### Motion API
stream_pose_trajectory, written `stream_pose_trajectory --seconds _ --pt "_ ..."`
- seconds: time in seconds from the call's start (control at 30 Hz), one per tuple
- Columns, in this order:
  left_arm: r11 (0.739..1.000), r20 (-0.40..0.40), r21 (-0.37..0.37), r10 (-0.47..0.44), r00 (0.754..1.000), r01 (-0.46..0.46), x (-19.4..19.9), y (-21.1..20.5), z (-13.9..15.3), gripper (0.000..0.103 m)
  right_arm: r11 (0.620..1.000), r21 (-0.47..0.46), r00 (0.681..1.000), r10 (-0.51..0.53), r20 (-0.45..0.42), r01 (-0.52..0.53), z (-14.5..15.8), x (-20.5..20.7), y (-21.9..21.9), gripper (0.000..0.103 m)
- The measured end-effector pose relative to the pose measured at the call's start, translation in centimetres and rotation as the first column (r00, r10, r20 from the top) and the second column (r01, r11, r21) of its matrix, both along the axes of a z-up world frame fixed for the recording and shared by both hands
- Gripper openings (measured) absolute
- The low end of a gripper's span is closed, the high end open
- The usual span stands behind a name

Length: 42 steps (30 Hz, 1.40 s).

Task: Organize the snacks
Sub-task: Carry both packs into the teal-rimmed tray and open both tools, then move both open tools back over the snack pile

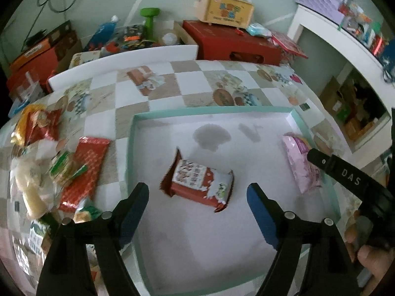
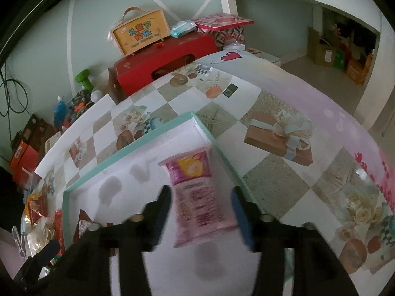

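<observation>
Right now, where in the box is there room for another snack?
The shallow mint-rimmed white box is bare along its far wall and between the red-and-white snack packet and the pink snack packet. The snack pile left of the box is crowded.

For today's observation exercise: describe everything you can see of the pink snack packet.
The pink snack packet is a glossy plastic pillow pack with crimped ends, a yellow-and-white roll cake picture and dark pink print. It lies flat in the white tray, near its teal right wall, between the right tool's open fingers, which do not press it.
</observation>
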<state>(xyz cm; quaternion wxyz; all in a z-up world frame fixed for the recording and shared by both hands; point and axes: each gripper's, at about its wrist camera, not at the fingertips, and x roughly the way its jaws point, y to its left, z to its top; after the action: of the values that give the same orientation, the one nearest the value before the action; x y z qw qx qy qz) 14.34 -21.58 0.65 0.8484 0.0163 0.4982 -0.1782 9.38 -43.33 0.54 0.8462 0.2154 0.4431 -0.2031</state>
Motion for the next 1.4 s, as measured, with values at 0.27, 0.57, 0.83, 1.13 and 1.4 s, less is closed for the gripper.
stream_pose_trajectory --seconds 0.27,0.57,0.83,1.13,1.4 --pt "0.977 0.037 -0.021 0.211 0.977 -0.211 0.2 5.5 0.6 0.102 0.998 -0.012 0.998 0.057 0.02 -0.057 0.5 0.1 1.5 0.103" --pt "0.944 0.052 -0.041 0.331 0.942 -0.329 -0.3 10.2 1.4 0.102 0.994 -0.034 0.987 0.107 0.122 -0.104 2.4 -0.2 3.9 0.103" --pt "0.9 0.069 -0.013 0.435 0.898 -0.435 -1.2 15.4 2.9 0.102 0.979 -0.026 0.964 0.205 0.172 -0.203 3.4 0.3 7.5 0.103" --pt "0.824 0.076 0.045 0.56 0.825 -0.564 -3.8 22.6 3.6 0.102 0.937 -0.023 0.919 0.346 0.19 -0.348 4.2 0.5 12.6 0.103" --pt "0.767 0.019 0.053 0.639 0.769 -0.639 -5.8 27.4 2.3 0.102 0.856 -0.055 0.844 0.517 0.143 -0.514 3.9 0.9 19.5 0.103"
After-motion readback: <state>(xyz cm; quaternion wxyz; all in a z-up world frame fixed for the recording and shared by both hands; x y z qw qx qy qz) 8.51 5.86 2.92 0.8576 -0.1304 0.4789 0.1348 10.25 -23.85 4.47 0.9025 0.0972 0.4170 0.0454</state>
